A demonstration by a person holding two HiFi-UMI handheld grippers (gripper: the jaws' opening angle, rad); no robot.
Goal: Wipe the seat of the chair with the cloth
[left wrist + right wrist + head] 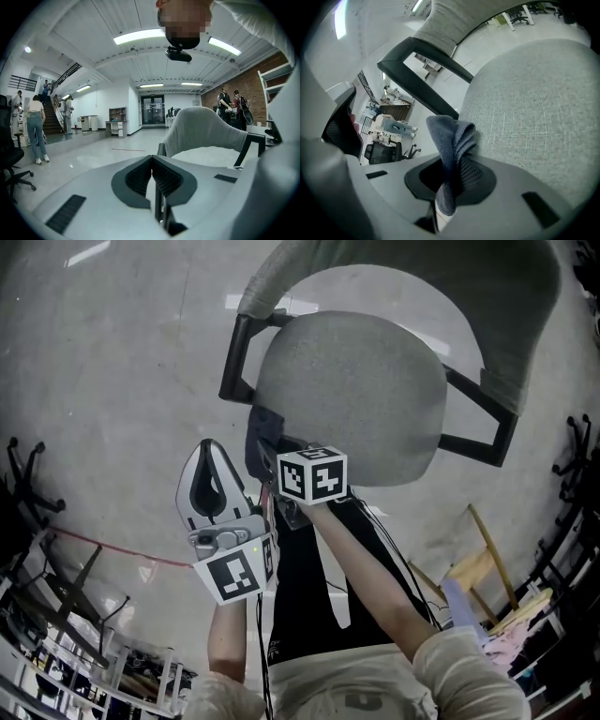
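The chair's grey fabric seat [352, 399] fills the middle of the head view, its curved backrest [422, 287] beyond it and black armrests [239, 357] at the sides. My right gripper [450, 159] is shut on a dark blue-grey cloth [452, 140], which stands folded out of the jaws just over the seat's [534, 103] near left edge. In the head view this gripper [281, 451] sits under its marker cube. To the chair's left, my left gripper [211, 451] is shut and holds nothing. In its own view the left gripper [151, 159] points level past the backrest [201, 129].
Polished grey floor [122, 381] surrounds the chair. Black chair bases stand at the far left [28, 484] and far right [577, 456]. A wooden frame [487, 559] leans at the lower right. People [35, 126] stand near a staircase far off in the hall.
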